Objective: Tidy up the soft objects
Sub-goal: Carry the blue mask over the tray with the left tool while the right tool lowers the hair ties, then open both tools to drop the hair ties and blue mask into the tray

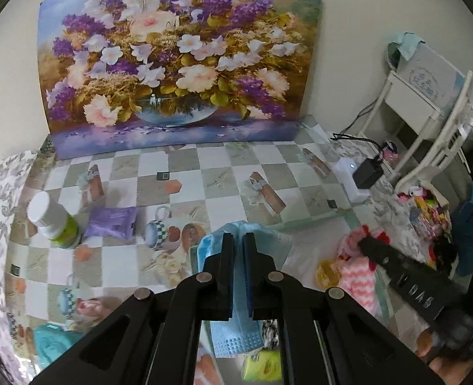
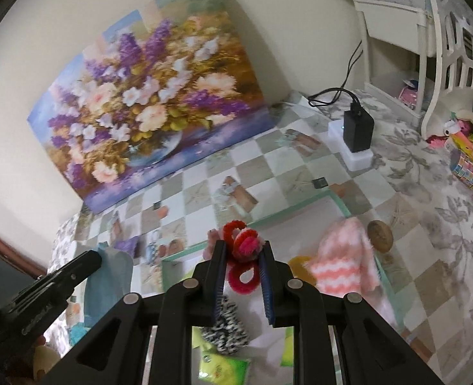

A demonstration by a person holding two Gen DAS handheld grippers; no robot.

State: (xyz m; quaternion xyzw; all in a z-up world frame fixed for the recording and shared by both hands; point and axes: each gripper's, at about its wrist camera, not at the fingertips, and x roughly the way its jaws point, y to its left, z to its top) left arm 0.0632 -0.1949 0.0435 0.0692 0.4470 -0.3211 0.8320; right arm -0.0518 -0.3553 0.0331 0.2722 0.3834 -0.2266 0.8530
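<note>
- Cloth, pale blue with a waffle weave, hangs pinched between the pads of the left tongs; their jaws are almost fully together, so the thin fabric drapes limp below them and bunches above the tips, clear of the table.
- Red fuzzy scrunchies, a looped bundle of chenille-like rings, sit clamped in the right tongs; the jaws stand narrow but not together, since the plush bulk fills the gap. One ring dangles beneath.
- Holding each soft item up, I'd judge, keeps it from dragging over the things below while it is carried to a sorting spot.
- Just right of the right tongs lies a pink-and-white zigzag fleece piece, fluffy and crumpled; beneath them a black-and-white knitted item and a glossy green packet.
- Left of the left tongs stand a hard white-capped bottle and a purple soft pack, well apart from the cloth.
- Beyond both tongs, the checked glossy tablecloth runs to a flower painting leaning on the wall.
</note>
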